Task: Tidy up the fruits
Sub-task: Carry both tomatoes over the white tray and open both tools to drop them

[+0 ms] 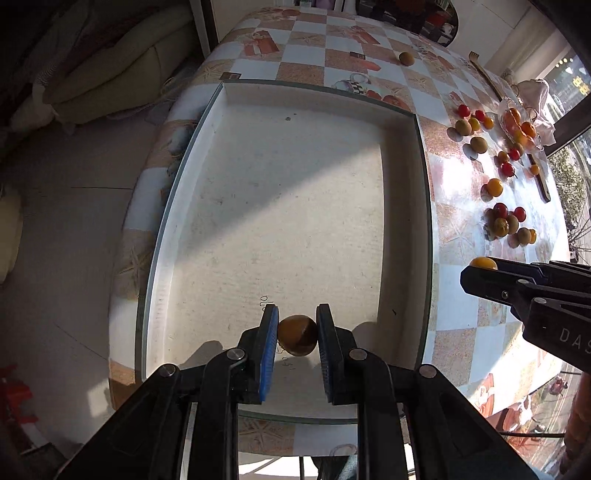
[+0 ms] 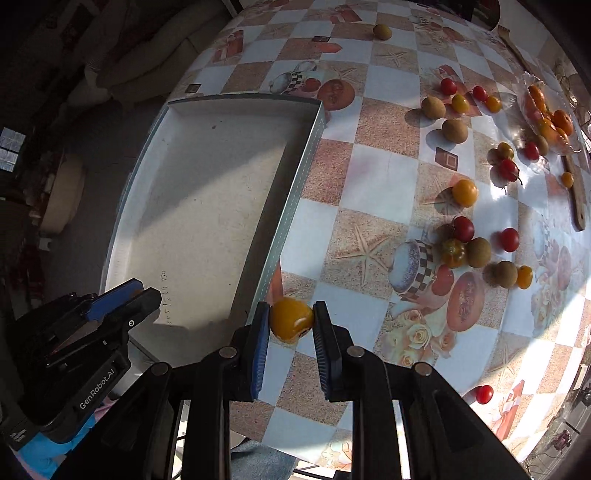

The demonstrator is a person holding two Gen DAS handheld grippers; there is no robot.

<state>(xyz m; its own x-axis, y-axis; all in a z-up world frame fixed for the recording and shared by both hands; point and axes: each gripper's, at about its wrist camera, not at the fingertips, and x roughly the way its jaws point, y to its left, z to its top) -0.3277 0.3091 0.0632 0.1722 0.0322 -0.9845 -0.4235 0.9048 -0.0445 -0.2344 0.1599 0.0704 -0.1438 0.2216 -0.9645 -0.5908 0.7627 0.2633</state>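
Observation:
My left gripper (image 1: 297, 334) is shut on a brown kiwi-like fruit (image 1: 297, 335) and holds it over the near end of the white tray (image 1: 229, 92). My right gripper (image 2: 291, 321) is shut on a yellow tomato (image 2: 291, 320) above the tablecloth, just right of the tray's right wall (image 2: 295, 184). The right gripper also shows in the left wrist view (image 1: 480, 271) with the yellow tomato (image 1: 484, 263). The left gripper shows in the right wrist view (image 2: 122, 299) over the tray. Several red tomatoes (image 2: 463, 228), yellow tomatoes (image 2: 464, 192) and brown fruits (image 2: 455, 130) lie scattered on the table.
A checkered tablecloth (image 2: 369, 177) covers the table. A clear dish (image 2: 546, 118) with orange fruits and a wooden utensil (image 2: 576, 195) sit at the far right. One brown fruit (image 2: 382, 31) lies alone at the far end. A sofa (image 1: 122, 66) stands left of the table.

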